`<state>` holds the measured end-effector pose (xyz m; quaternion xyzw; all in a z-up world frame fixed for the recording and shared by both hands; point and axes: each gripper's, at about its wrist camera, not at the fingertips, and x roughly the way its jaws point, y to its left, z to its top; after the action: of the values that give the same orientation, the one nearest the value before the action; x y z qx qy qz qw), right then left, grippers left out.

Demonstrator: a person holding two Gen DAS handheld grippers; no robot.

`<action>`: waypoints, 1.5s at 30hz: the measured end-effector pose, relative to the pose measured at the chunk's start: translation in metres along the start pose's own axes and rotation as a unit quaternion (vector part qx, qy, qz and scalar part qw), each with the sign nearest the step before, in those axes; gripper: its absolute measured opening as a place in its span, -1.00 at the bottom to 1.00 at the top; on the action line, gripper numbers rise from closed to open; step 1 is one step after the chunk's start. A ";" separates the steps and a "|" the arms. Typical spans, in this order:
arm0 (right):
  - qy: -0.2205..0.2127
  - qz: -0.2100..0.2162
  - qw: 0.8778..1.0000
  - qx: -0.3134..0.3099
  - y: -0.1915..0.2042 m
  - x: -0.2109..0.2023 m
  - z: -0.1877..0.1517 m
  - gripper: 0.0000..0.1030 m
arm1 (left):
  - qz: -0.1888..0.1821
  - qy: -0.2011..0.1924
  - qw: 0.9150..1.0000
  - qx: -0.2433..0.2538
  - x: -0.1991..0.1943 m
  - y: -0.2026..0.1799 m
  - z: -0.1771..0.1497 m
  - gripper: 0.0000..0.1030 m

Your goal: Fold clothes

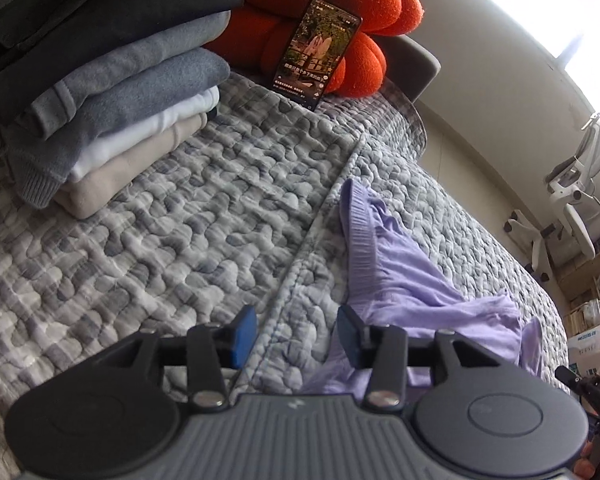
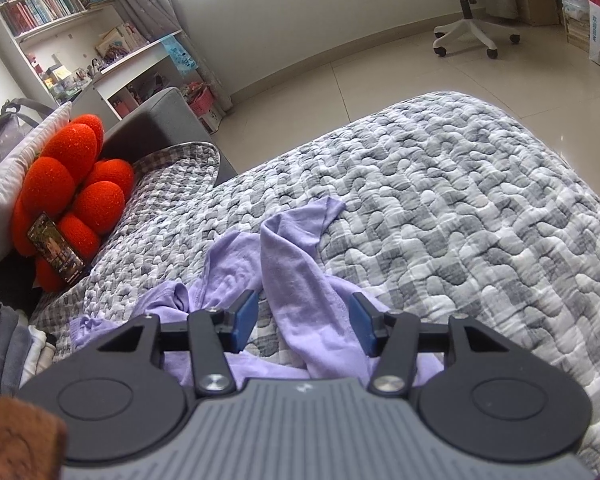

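Lilac cloth, a crumpled garment (image 2: 300,264), lies unfolded on the grey quilted bed cover (image 2: 460,200). The right gripper (image 2: 305,320) hangs just over it, jaws wide apart with a raised fold between them but nothing clamped. The left gripper (image 1: 296,334) is likewise spread and empty, beside the garment's ribbed edge. Folded clothes (image 1: 112,112) are stacked further back, near an orange cushion (image 1: 340,8) with a phone (image 1: 318,54) propped against it.
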<state>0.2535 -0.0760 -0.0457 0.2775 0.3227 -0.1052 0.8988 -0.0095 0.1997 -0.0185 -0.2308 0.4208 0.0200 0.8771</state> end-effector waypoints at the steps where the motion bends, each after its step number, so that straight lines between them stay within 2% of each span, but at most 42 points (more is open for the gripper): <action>1: 0.001 -0.003 1.000 -0.006 0.001 0.002 0.001 0.06 | 0.002 -0.001 1.000 0.002 0.002 -0.003 0.003 -0.08; 8: -0.015 -0.001 0.999 -0.030 0.008 0.012 0.004 0.06 | -0.031 -0.012 0.999 0.007 0.034 -0.028 0.022 0.00; 13: -0.020 0.030 0.999 -0.026 0.011 0.019 0.005 0.06 | -0.020 -0.019 1.000 -0.002 0.073 -0.037 0.031 -0.01; 16: -0.023 0.044 0.998 -0.039 0.016 0.021 0.006 0.05 | -0.016 -0.045 0.999 0.015 0.082 -0.039 0.029 -0.04; 22: -0.019 0.054 0.997 -0.054 0.027 0.029 0.006 0.04 | -0.048 -0.066 0.997 -0.008 0.089 -0.034 0.035 -0.42; 24: -0.009 0.050 0.997 -0.050 0.032 0.038 0.007 0.04 | -0.053 -0.060 0.997 -0.015 0.093 -0.032 0.037 -0.53; 27: 0.005 0.038 0.998 -0.055 0.044 0.054 0.012 0.04 | -0.059 -0.058 0.996 -0.020 0.095 -0.032 0.037 -0.54; 32: -0.021 -0.009 0.985 -0.169 0.066 0.079 0.009 0.04 | -0.063 -0.048 0.997 -0.021 0.097 -0.032 0.037 -0.54; 39: -0.034 -0.038 0.971 -0.232 0.071 0.091 -0.004 0.02 | -0.050 -0.044 0.997 0.026 0.087 -0.043 0.027 -0.54; 42: -0.039 -0.050 0.965 -0.256 0.074 0.095 -0.010 -0.09 | -0.052 -0.039 0.997 0.036 0.086 -0.048 0.026 -0.53; 43: -0.041 -0.054 0.962 -0.264 0.074 0.096 -0.011 -0.19 | -0.055 -0.036 0.997 0.039 0.087 -0.049 0.026 -0.53; 45: -0.045 -0.062 0.957 -0.280 0.076 0.098 -0.015 -0.53 | -0.056 -0.034 0.997 0.045 0.089 -0.051 0.025 -0.53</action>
<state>0.3493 -0.0060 -0.0852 -0.0110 0.3153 -0.0785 0.9457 0.0782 0.1503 -0.0515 -0.2136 0.3779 -0.0398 0.9000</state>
